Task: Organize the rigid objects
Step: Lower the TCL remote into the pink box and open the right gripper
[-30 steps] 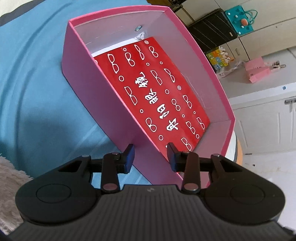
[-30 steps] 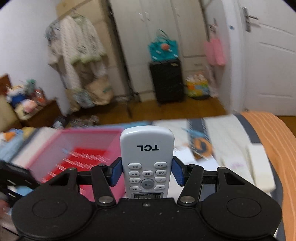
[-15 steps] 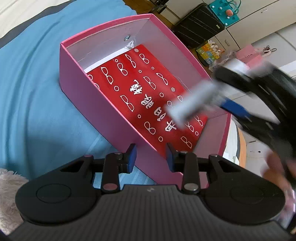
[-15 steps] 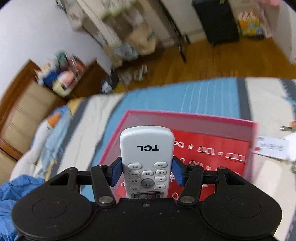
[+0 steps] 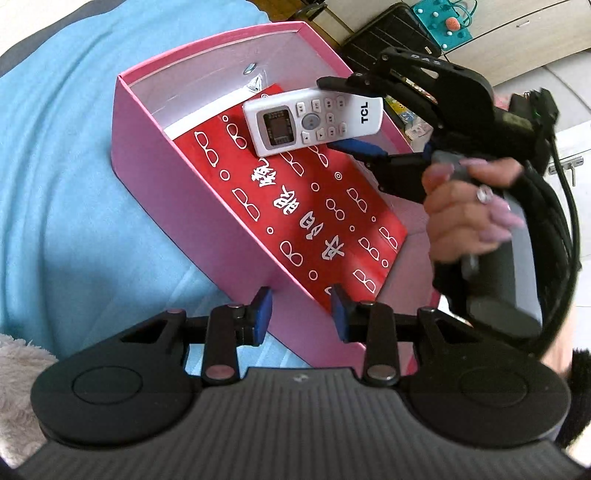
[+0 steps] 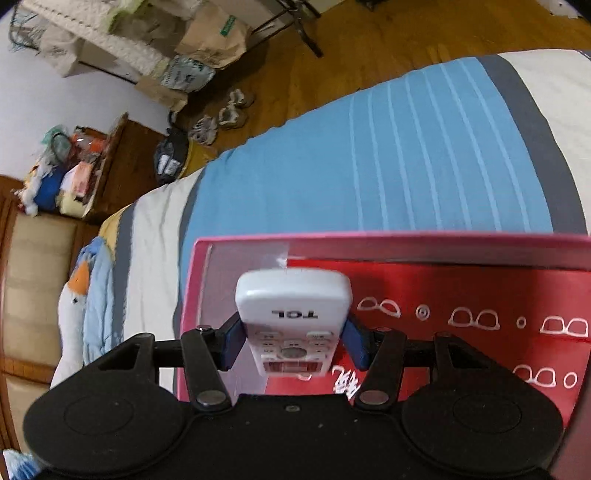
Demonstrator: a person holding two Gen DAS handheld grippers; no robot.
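A pink open box [image 5: 192, 236] lies on the blue bedspread [image 5: 66, 192], with a red printed sheet [image 5: 295, 206] on its floor. My right gripper [image 5: 347, 114] reaches in over the far end of the box with a white TCL remote [image 5: 314, 120] between its fingers. In the right wrist view the jaws of my right gripper [image 6: 293, 341] have spread and the remote [image 6: 291, 314] tilts down, loose between them, over the box's corner [image 6: 199, 295]. My left gripper [image 5: 301, 310] is open and empty, straddling the box's near wall.
A black suitcase [image 5: 391, 33] and a teal bag [image 5: 447, 20] stand by white cupboards beyond the bed. A goose plush [image 6: 74, 317] lies at the bed's left edge. Shoes [image 6: 221, 114] and paper bags [image 6: 210, 33] are on the wood floor.
My right gripper swung down from facing the room into the box with the remote, and its jaws have widened so the remote tips loose. My left gripper stayed at the box's near wall.
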